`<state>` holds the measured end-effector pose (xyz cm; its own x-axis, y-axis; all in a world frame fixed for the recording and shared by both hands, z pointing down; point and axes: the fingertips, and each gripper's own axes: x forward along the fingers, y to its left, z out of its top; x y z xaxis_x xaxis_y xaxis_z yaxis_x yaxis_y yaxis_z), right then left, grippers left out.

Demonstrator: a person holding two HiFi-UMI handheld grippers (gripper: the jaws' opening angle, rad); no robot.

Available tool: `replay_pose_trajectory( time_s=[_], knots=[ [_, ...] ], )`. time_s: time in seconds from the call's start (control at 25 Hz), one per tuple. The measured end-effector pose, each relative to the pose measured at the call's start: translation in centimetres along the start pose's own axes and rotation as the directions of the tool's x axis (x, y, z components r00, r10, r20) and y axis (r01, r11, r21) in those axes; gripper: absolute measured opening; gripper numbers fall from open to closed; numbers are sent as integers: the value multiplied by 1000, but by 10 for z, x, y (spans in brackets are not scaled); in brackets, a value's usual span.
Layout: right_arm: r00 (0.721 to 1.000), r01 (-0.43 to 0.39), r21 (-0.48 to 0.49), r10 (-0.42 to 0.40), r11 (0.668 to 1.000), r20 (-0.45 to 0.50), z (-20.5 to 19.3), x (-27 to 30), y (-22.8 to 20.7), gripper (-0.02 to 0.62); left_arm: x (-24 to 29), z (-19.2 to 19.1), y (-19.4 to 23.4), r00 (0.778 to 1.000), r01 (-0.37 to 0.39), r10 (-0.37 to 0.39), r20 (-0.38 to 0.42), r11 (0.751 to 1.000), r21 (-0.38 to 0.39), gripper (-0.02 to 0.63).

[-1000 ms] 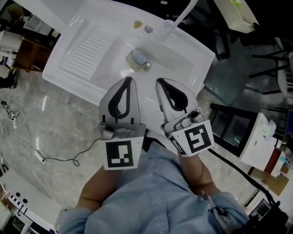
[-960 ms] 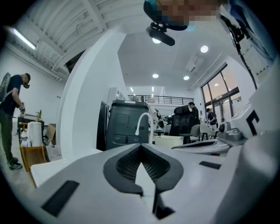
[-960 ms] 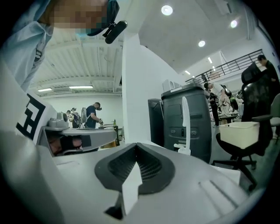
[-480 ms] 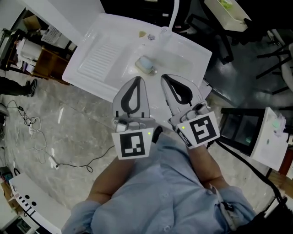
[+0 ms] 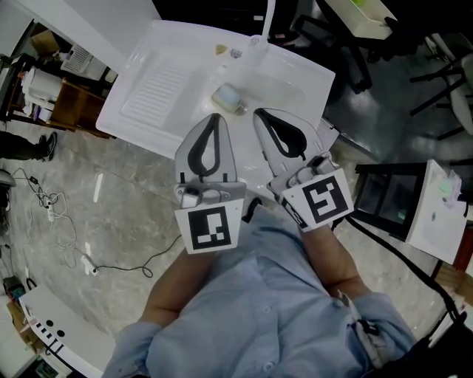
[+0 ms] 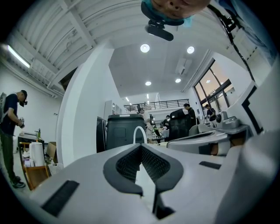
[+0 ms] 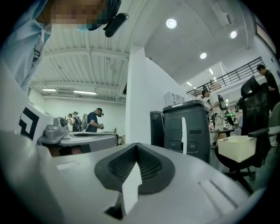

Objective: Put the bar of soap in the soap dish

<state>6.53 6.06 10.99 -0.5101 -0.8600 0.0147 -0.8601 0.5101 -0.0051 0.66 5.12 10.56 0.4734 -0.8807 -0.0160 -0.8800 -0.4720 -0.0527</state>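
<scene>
Head view: a person in a light blue shirt [image 5: 259, 310] holds both grippers side by side, in front of a white sink [image 5: 155, 88].
Bar of soap: a pale rounded block [image 5: 228, 97] lies in the basin of the sink, below the white faucet [image 5: 264, 18]; it cannot be told if a dish is under it.
Left gripper [image 5: 215, 118]: its jaws are pressed together and nothing is between them; the tip is near the soap but apart from it.
Right gripper [image 5: 259, 113]: its jaws are also together and hold nothing; it is just beside the left one, and its tip is over the front edge of the sink.
Marker cubes: one sits at the back of each gripper, left [image 5: 211, 229] and right [image 5: 321, 199], close to the person's body.
Floor [image 5: 111, 184]: grey marble, with a thin cable [image 5: 111, 262] lying on it at the left.
Left gripper view: past the closed jaws stands a dark bin [image 6: 124, 131], and a person [image 6: 11, 127] stands at the far left.
</scene>
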Motion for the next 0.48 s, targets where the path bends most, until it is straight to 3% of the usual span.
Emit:
replay_pose_trajectory(
  time_s=[0.48],
  knots=[
    [1000,5,9,-5,1000,-10,-5,7,-5,2,8,0,4,1000,9,-9,1,1000,7,5]
  ],
)
